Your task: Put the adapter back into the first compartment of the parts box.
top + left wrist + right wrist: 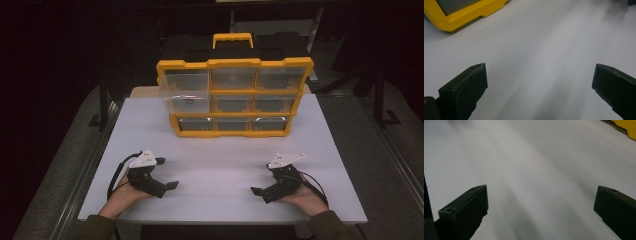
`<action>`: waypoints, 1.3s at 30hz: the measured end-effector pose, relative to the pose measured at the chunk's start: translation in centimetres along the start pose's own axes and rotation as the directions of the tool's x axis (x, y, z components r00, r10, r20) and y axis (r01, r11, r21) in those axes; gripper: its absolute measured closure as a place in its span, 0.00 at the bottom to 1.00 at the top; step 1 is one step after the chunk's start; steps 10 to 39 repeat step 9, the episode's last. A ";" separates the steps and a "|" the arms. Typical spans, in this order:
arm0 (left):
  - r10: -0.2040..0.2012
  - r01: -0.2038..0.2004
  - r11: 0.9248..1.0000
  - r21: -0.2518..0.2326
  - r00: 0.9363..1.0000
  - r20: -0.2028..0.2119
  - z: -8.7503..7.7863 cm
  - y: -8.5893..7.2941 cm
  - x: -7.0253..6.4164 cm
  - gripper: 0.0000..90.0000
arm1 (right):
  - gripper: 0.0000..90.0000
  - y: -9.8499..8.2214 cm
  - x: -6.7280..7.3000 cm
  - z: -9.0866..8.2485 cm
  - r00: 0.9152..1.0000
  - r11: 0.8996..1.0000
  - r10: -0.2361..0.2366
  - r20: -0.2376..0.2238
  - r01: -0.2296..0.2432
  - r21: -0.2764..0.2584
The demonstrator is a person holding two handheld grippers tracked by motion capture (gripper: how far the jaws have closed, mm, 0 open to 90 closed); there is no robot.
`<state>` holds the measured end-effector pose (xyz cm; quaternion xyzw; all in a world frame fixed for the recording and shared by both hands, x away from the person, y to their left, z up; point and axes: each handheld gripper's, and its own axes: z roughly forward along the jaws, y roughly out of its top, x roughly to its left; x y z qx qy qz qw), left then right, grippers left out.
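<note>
Near the front of the yellow plastic drawer cabinet (234,97) on the white table (220,170), left tongs (167,173) and right tongs (261,178) resting agape, empty; risking tipping it by tugging the protruding top-left clear drawer (184,92).

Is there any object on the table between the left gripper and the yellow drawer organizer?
Nothing visible stands between them. The left gripper rests open near the front edge of the white table, and the yellow drawer organizer stands at the far side. Between them lies bare tabletop. One clear drawer at the organizer's upper left sticks out toward the person.
</note>
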<state>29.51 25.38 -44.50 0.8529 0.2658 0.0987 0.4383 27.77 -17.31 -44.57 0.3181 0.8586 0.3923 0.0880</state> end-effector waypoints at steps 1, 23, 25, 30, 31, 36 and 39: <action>0.000 0.000 1.000 0.004 1.000 0.000 0.0 -0.1 0.0 0.00 | 0.00 0.0 0.0 0.0 1.000 1.000 0.000 0.000 0.000 0.001; -0.008 0.008 1.000 -0.003 1.000 0.001 0.0 -0.1 0.1 0.00 | 0.00 0.0 0.0 0.0 1.000 1.000 -0.001 -0.001 0.001 0.000; -0.008 0.008 1.000 -0.003 1.000 0.001 0.0 -0.1 0.1 0.00 | 0.00 0.0 0.0 0.0 1.000 1.000 -0.001 -0.001 0.001 0.000; -0.008 0.008 1.000 -0.003 1.000 0.001 0.0 -0.1 0.1 0.00 | 0.00 0.0 0.0 0.0 1.000 1.000 -0.001 -0.001 0.001 0.000; -0.008 0.008 1.000 -0.003 1.000 0.001 0.0 -0.1 0.1 0.00 | 0.00 0.0 0.0 0.0 1.000 1.000 -0.001 -0.001 0.001 0.000; -0.008 0.008 1.000 -0.003 1.000 0.001 0.0 -0.1 0.1 0.00 | 0.00 0.0 0.0 0.0 1.000 1.000 -0.001 -0.001 0.001 0.000; -0.008 0.008 1.000 -0.003 1.000 0.001 0.0 -0.1 0.1 0.00 | 0.00 0.0 0.0 0.0 1.000 1.000 -0.001 -0.001 0.001 0.000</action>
